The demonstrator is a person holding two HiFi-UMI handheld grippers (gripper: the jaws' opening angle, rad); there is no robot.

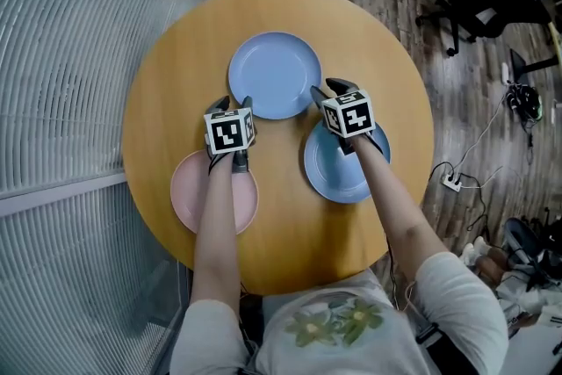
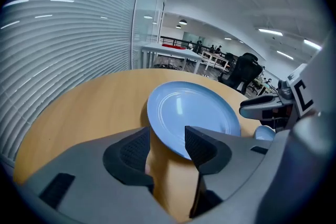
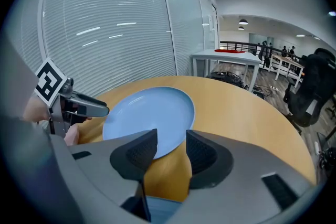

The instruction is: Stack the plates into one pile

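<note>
Left gripper (image 1: 232, 104): hanging at the near-left rim of the light blue plate (image 1: 275, 75), jaws standing wide apart and gripping nothing.
Right gripper (image 1: 327, 90): hanging at the same plate's near-right rim, jaws likewise spread wide and holding nothing.
Contact: possibly brushing the rim, though the tips are too close to it to tell.
Light blue plate: lying flat at the far middle of the round table (image 1: 176, 57).
Pink plate (image 1: 189, 189): lying near left, under the left forearm.
Darker blue plate (image 1: 334, 167): lying near right, under the right gripper.
</note>
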